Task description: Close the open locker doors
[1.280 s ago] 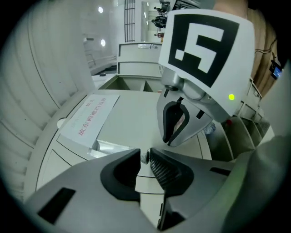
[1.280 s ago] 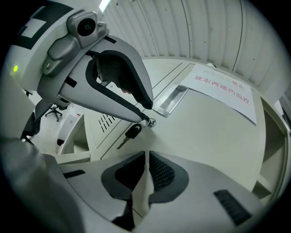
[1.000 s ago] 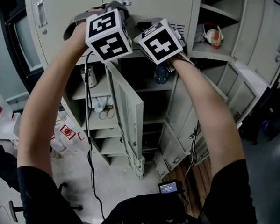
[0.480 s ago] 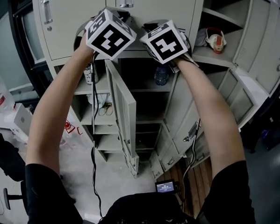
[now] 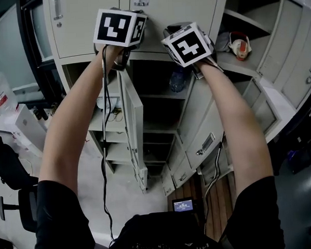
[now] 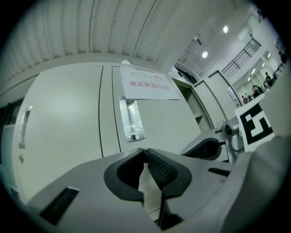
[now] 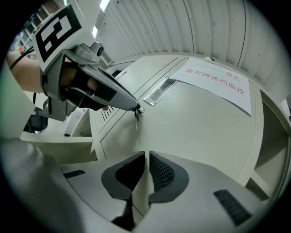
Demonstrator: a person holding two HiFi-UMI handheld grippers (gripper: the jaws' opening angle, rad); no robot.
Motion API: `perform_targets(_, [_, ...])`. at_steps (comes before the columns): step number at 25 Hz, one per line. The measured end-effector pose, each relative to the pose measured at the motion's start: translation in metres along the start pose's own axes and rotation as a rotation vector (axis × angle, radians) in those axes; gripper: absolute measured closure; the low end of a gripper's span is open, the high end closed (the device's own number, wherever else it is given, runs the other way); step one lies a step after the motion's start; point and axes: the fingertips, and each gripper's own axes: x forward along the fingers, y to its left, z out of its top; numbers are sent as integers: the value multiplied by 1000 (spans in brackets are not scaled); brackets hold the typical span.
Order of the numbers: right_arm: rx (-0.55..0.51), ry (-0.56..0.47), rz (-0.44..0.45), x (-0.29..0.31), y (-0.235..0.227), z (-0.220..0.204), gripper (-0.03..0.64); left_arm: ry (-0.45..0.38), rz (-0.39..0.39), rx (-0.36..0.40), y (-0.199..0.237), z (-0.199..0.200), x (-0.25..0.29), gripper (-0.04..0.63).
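My left gripper [image 6: 145, 150] is held up against a closed beige upper locker door [image 6: 154, 123]. In the right gripper view its tips [image 7: 137, 109] are pinched on a small key [image 7: 137, 119] in that door's lock, after its jaws have just been closing. My right gripper [image 7: 146, 154] hovers beside it, shut with nothing between its pads. In the head view only the marker cubes show, left [image 5: 116, 27] and right [image 5: 187, 44]. Below them a narrow locker door [image 5: 133, 117] stands open edge-on. Further doors [image 5: 205, 139] hang open to its right.
A paper notice [image 7: 213, 84] and a recessed handle [image 7: 159, 91] are on the closed door. Open compartments hold a water bottle [image 5: 178, 79] and a red-and-white item [image 5: 238, 45]. Another open door [image 5: 278, 94] juts out at right. A water jug and boxes [image 5: 3, 98] sit at left.
My left gripper has rolled about its own axis, so its cube shows a different face. The right gripper has drifted slightly right. The open doors below stand as before.
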Motion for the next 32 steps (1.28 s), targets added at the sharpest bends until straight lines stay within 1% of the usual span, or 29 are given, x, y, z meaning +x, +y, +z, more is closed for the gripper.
perform_targets(1, [4, 4, 9, 2, 2, -1, 565, -8, -3, -49, 1, 0, 0, 555])
perform_targets(5, [-12, 4, -9, 2, -3, 0, 565, -35, -22, -241, 4, -1, 2, 555])
perform_targets(9, [-9, 3, -9, 2, -3, 0, 565, -60, -23, -397, 6, -2, 1, 555])
perform_targets(12, [-4, 0, -12, 2, -3, 1, 565, -78, -42, -516, 9, -2, 0, 554])
perform_targets(14, [1, -1, -11, 2, -2, 1, 565, -84, -59, -560, 9, -2, 0, 554])
perform_targets(16, [7, 1, -11, 2, -3, 0, 565, -89, -86, -566, 6, -2, 1, 554])
perform_targets(19, [10, 5, -11, 2, -4, 0, 565, -87, -151, -526, 2, -1, -2, 545])
perform_targets(20, [8, 5, -13, 2, -3, 0, 565, -88, -178, -504, 1, 0, -5, 511])
perform_targets(21, [6, 7, -14, 2, -3, 0, 565, -88, -207, -476, -2, 1, -8, 457])
perform_targets(22, [4, 9, -16, 2, -3, 0, 565, -85, -236, -441, -4, 1, -12, 426])
perform_targets(23, [4, 10, -17, 2, -3, -1, 565, -79, -260, -402, -6, 1, -15, 411])
perform_targets(25, [4, 8, -18, 2, -3, 0, 565, -55, -292, -317, -9, -3, -22, 407])
perform_targets(27, [4, 6, -24, 2, -3, 1, 565, -31, -281, -220, -9, -8, -28, 407])
perform_targets(30, [7, 13, -38, 2, -3, 0, 565, -38, -190, -31, -3, -14, -37, 408])
perform_targets(31, [10, 15, -40, 2, -2, 0, 565, -50, -161, 38, -3, -14, -40, 415])
perform_targets(32, [12, 18, -40, 3, -1, 0, 565, -66, -134, 105, -2, -13, -43, 440])
